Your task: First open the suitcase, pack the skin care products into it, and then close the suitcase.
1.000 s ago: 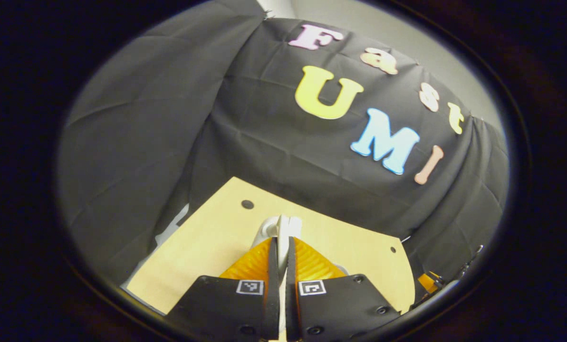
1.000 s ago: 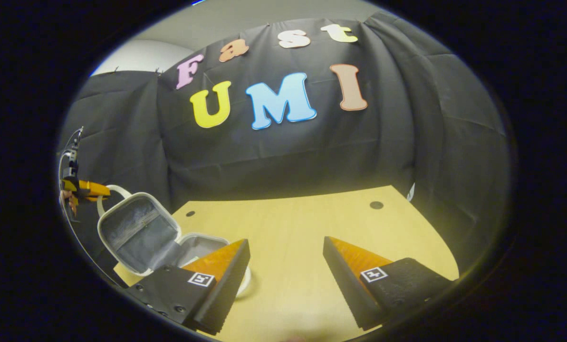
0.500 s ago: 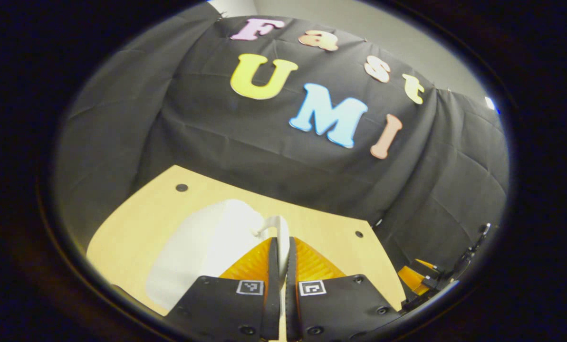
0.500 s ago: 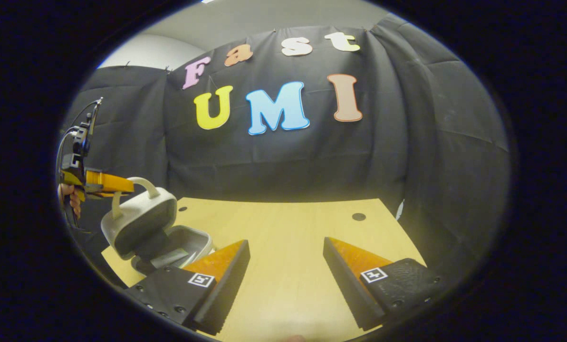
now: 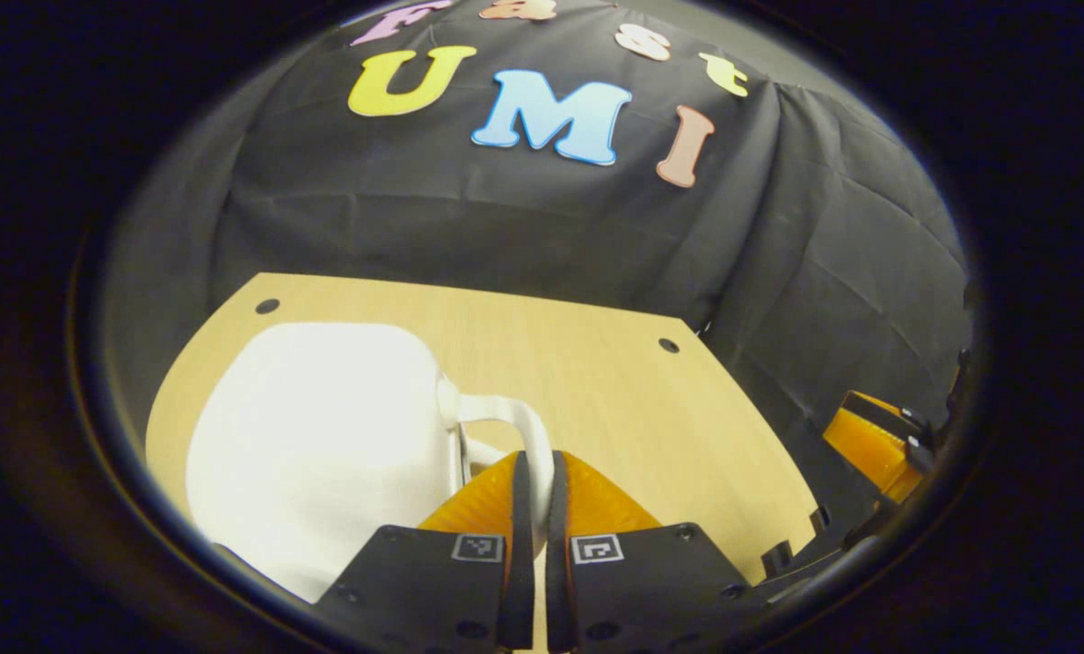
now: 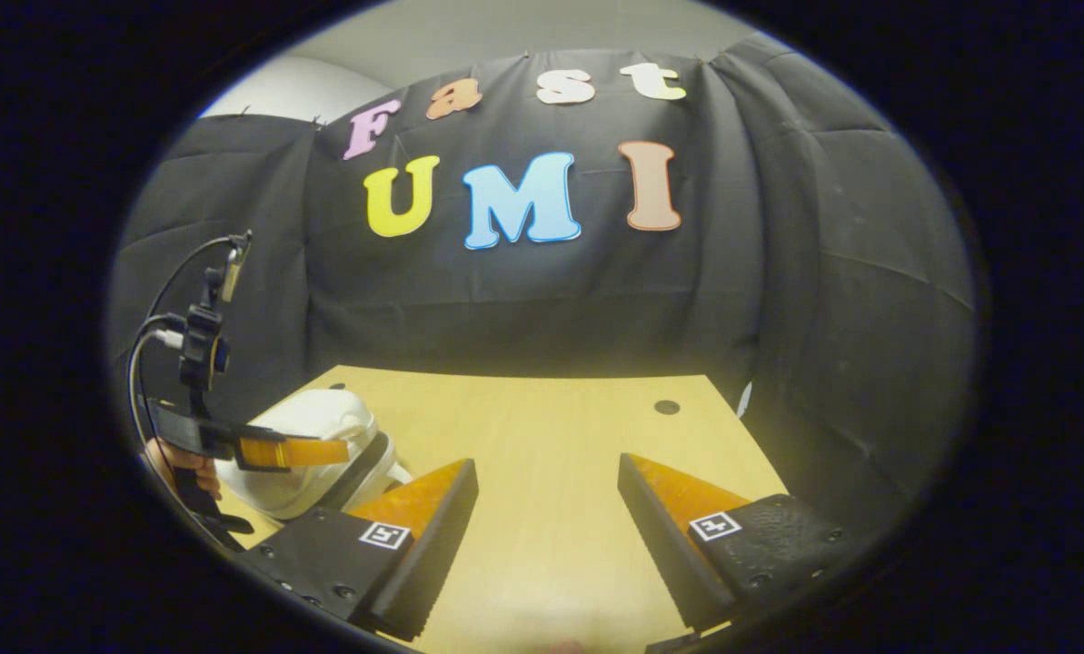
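The small white suitcase lies on the wooden table, its lid lowered onto the base. My left gripper is shut on the white handle at the lid's edge. In the right gripper view the suitcase sits at the far left with a dark seam between lid and base, and the left gripper reaches over it from a hand. My right gripper hovers open above the table with nothing between its fingers. The suitcase's contents are hidden.
Black cloth walls close off the table's far side and both flanks. Small dark holes mark the tabletop's far corners. The right gripper shows at the right edge of the left gripper view, off the table's corner.
My left gripper has swung the lid down by its handle, from standing open to lying on the base. The right gripper has stayed open in place.
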Tool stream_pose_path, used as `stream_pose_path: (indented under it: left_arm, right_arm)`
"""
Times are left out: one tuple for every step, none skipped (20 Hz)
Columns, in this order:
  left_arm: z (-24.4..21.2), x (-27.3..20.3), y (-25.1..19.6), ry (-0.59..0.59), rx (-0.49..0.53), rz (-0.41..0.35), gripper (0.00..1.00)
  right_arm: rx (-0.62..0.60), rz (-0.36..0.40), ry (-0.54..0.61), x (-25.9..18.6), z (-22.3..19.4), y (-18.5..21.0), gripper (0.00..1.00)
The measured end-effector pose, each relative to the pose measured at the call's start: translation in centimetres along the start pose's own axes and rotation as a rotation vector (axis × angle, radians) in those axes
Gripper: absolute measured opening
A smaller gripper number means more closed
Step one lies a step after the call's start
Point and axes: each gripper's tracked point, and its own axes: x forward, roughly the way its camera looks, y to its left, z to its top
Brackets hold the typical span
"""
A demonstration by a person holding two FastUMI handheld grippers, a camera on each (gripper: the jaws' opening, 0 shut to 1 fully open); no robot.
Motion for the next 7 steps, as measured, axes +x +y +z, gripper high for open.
stream_pose_path:
  left_arm:
    - [-0.4,0.4,0.0,-0.002,0.008,0.006,0.13]
    - [-0.5,0.8,-0.2,-0.011,0.021,0.001,0.13]
    - [-1.0,1.1,-0.5,-0.013,0.029,-0.002,0.13]
    - [-1.4,1.4,-0.9,-0.025,0.050,-0.007,0.24]
    - [-1.5,1.3,-1.3,-0.050,0.083,0.007,0.25]
    - [-1.0,1.0,-1.6,-0.086,0.120,0.017,0.29]
    - [-0.9,0.6,-2.7,-0.109,0.142,0.005,0.29]
  right_arm:
    - [0.004,-0.012,0.004,0.0,-0.2,-0.1,0.89]
    - [0.007,-0.026,0.006,-0.2,-0.2,-0.3,0.95]
    - [0.011,-0.042,0.010,-0.3,-0.3,-0.6,0.95]
    - [0.015,-0.058,0.010,-0.4,-0.3,-0.8,0.95]
    - [0.016,-0.071,0.010,-0.7,-0.1,-1.1,0.95]
    - [0.015,-0.078,0.006,-0.9,0.0,-1.3,0.89]
    - [0.012,-0.083,0.000,-1.2,0.1,-1.5,0.89]
